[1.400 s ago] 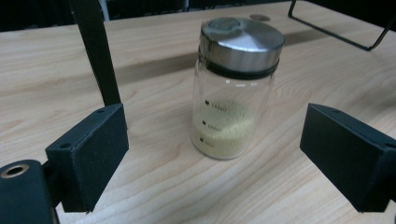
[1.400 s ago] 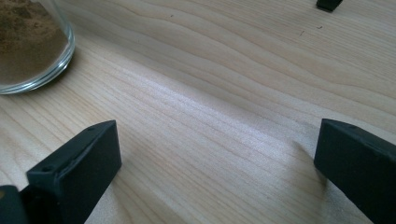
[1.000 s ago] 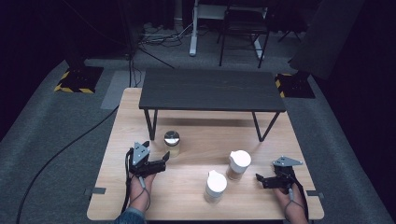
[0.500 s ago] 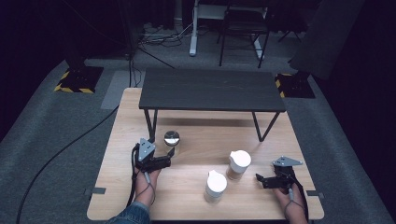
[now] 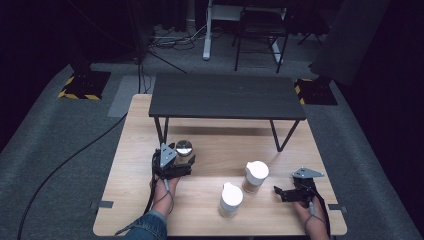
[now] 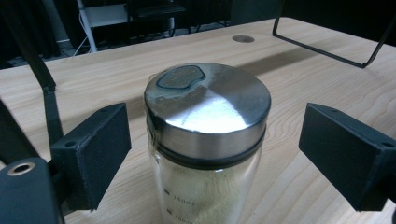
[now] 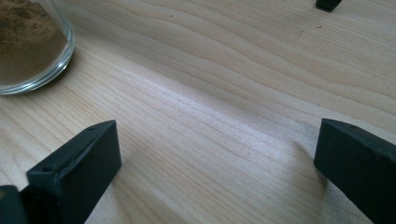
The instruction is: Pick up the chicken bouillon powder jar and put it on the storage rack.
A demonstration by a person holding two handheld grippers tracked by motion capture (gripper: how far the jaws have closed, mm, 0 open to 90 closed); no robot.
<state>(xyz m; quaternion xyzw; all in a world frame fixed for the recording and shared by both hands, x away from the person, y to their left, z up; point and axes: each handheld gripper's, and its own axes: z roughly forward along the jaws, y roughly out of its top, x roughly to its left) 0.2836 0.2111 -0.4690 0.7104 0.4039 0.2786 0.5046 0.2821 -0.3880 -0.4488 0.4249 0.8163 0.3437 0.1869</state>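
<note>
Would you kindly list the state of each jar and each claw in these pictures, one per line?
Steel-lidded glass jar: upright, lid on, pale powder inside, standing between the left claw's pads, untouched.
Two white-lidded jars: upright, lids on, standing apart on the wooden table.
Left claw: open around the steel-lidded jar, gaps on both sides.
Right claw: open, nothing between the pads, low over the table.

The left tool is matte black, with a grey three-cornered plate on top and a thin dark cable trailing back along the forearm. In the left gripper view its jaws are squared black blocks with small screw holes at the corners. The right tool is built the same, plate and cable included. A blue denim cuff covers the left wrist.
</note>
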